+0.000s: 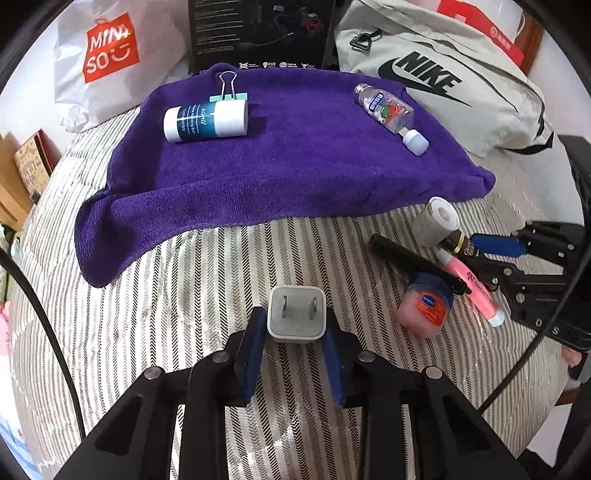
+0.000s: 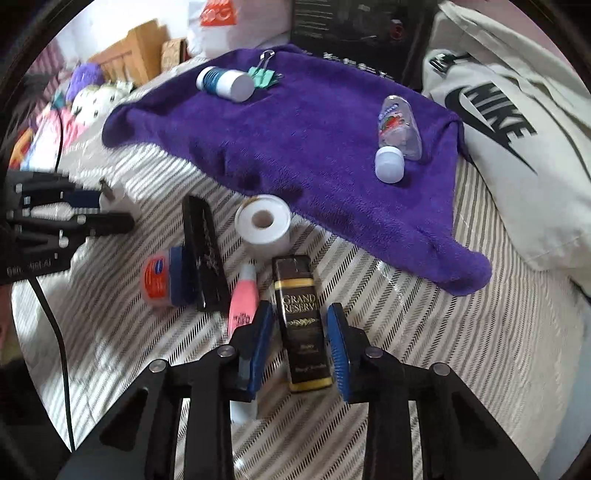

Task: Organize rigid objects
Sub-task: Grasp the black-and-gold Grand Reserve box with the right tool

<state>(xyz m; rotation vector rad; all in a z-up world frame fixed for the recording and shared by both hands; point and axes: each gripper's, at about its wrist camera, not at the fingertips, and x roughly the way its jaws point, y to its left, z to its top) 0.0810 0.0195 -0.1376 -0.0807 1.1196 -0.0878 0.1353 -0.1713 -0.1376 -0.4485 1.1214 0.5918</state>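
Note:
My left gripper [image 1: 295, 328] is shut on a white charger plug [image 1: 296, 314], held over the striped bedcover. My right gripper [image 2: 300, 325] is open, its blue pads on either side of a dark Grand Reserve box [image 2: 301, 321] without touching it. Beside the box lie a pink tube [image 2: 242, 291], a black case [image 2: 203, 251], a Vaseline jar [image 2: 162, 282] and a white tape roll [image 2: 263, 225]. On the purple towel [image 1: 280, 162] lie a blue-white bottle [image 1: 205, 120], a teal binder clip [image 1: 227, 92] and a clear sanitizer bottle [image 1: 388, 110].
A grey Nike bag [image 1: 443, 77] lies right of the towel. A Miniso bag [image 1: 107, 55] and a black box [image 1: 258, 33] stand behind it. Cardboard boxes [image 1: 22, 173] and soft toys [image 2: 88, 92] sit at the left edge. A black cable [image 2: 59, 332] runs along the bed.

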